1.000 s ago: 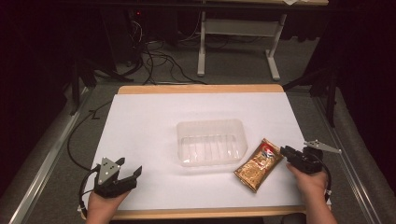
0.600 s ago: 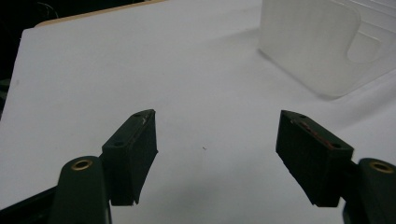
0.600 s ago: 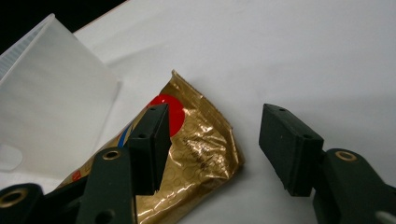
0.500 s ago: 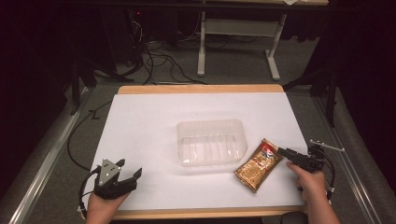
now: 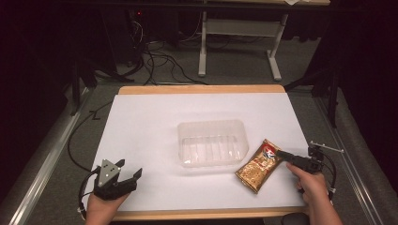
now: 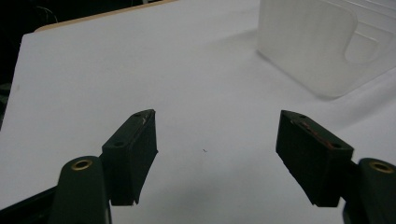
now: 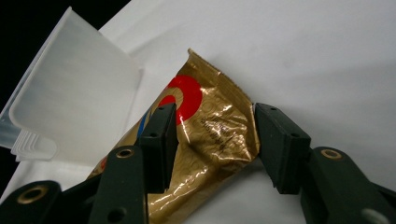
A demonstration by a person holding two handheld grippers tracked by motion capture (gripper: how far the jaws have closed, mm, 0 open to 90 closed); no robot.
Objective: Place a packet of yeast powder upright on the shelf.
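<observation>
Beside the clear plastic tray [image 5: 212, 143], just off its right-hand near corner, lies the gold snack packet [image 5: 259, 166] on the white table sheet [image 5: 155, 117]. From above, the right gripper [image 5: 280, 153] meets the packet's upper right end, but how its jaws stand is too small to read there. The right gripper view supplies that: the jaws straddle the packet [image 7: 205, 140] with a gap on either side, pads not pressing it; they have just been opening, then closing a little. That view also shows a red disc printed near the packet's crimped end and the tray's wall [image 7: 74, 93] just beside it. The left gripper [image 5: 123, 177] rests well away from the tray, near the table's front edge, jaws apart over bare sheet [image 6: 205, 150].

The sheet covers a wood-edged table; beyond it are grey floor, cables and a white stand, all in dim light.

The packet's long axis runs diagonally, one end toward the tray's right side, the other toward the table's front edge.
</observation>
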